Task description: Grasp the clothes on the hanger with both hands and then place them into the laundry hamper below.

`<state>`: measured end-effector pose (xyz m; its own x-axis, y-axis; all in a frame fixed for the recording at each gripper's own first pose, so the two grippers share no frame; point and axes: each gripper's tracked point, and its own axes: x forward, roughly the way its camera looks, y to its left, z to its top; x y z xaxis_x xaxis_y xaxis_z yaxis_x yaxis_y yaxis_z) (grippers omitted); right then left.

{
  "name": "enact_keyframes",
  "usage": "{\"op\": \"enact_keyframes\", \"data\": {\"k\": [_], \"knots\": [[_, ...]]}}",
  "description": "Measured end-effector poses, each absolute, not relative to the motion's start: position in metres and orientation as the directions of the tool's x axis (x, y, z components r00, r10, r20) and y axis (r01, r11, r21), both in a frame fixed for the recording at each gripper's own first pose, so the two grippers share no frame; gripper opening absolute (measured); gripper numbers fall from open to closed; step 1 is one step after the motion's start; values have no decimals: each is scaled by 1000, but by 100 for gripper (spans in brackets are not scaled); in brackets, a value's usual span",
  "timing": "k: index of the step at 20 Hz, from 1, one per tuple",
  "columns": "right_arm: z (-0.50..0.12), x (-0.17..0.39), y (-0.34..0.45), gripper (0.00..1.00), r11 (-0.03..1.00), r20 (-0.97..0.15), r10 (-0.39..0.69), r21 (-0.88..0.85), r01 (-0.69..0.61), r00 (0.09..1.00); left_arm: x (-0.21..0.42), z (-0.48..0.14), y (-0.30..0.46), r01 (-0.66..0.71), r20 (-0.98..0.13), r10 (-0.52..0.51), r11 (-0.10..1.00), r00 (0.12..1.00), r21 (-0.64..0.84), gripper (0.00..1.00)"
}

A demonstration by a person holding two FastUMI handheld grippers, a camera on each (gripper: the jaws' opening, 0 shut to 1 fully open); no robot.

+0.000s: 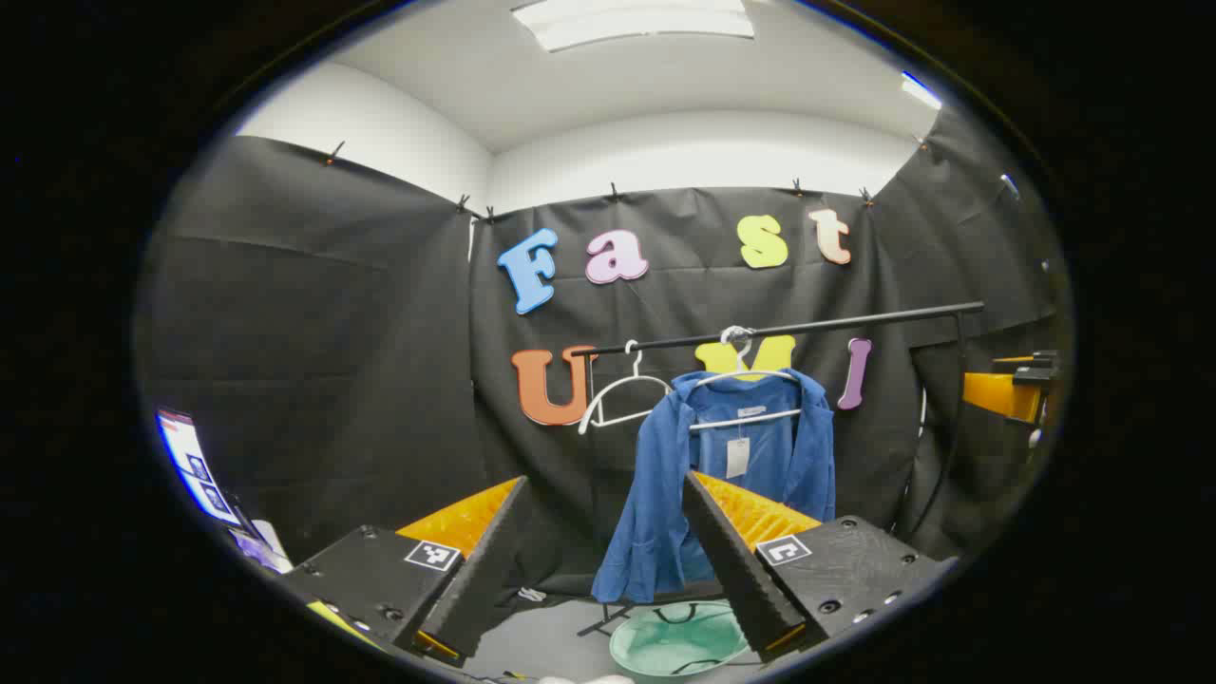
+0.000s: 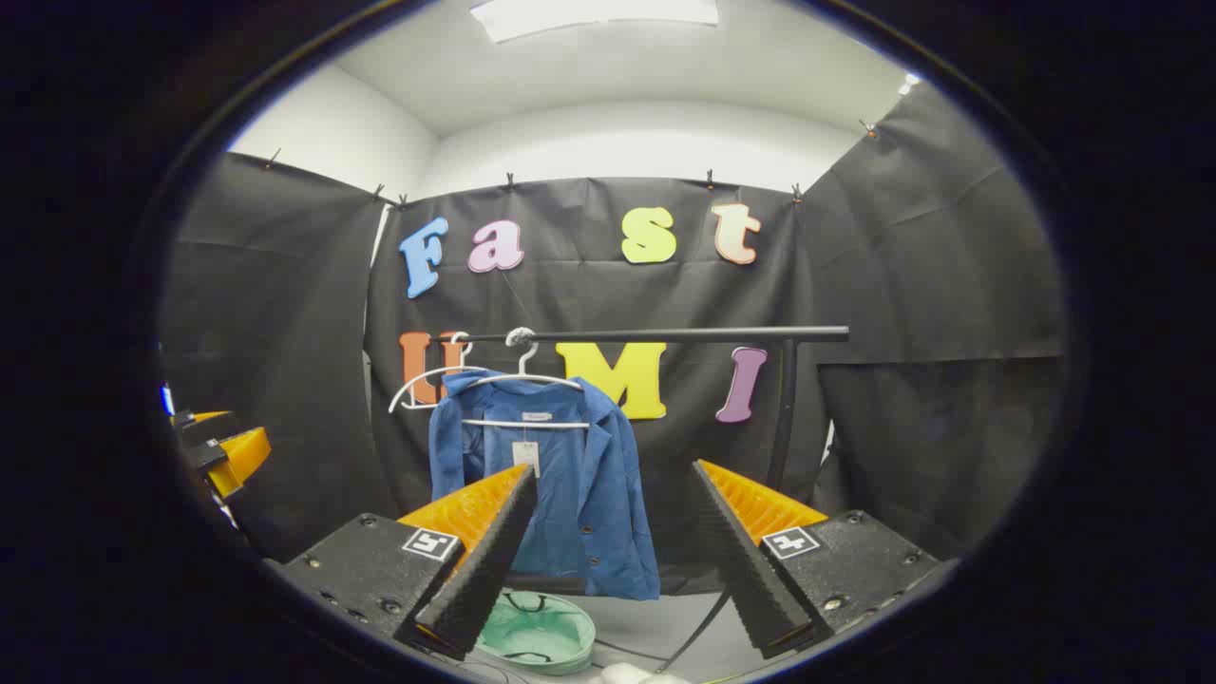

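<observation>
Left gripper view: a black rail (image 1: 788, 329) is seen running across the booth, and from it a blue shirt (image 1: 665, 475) is hung on a white hanger (image 1: 750, 380). A second white hanger (image 1: 622, 399), bare, is hung from the rail just beside the shirt. Below the rail, on the grey floor, a pale green laundry hamper (image 1: 676, 644) is set; its inside is seen as a green lining with dark cord handles, and no garment can be made out in it. The left gripper (image 1: 603, 560) is held well short of the rail, its fingers spread wide apart with nothing between them. Part of the right gripper (image 1: 1007, 389) is seen near the rail's far end.

In the right gripper view, the shirt (image 2: 570, 494) is hung from the rail (image 2: 655, 334) with the hamper (image 2: 537, 632) below it. The right gripper (image 2: 608, 560) is likewise held back from the rail, fingers parted and unloaded. Whether the shirt hem touches the hamper cannot be told.
</observation>
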<state>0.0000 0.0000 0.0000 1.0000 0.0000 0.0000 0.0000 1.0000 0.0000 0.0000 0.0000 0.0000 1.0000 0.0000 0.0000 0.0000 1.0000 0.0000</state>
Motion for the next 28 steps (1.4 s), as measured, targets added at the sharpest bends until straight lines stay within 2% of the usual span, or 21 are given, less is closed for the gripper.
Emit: {"op": "enact_keyframes", "data": {"k": [18, 24, 28], "knots": [[-20, 11, 9, 100, 999, -27, -14, -34, 13, 1000, 17, -15, 2, 24, -11, -24, 1000, 1000, 7, 98], [-36, 49, 18, 100, 996, -33, -5, -89, 2, 999, 54, -33, -16, 65, -27, -64, 998, 998, 20, 98], [-47, 100, 24, 100, 993, -58, 16, -116, -23, 998, 97, -43, -33, 75, -36, -74, 997, 997, 15, 98]]}}
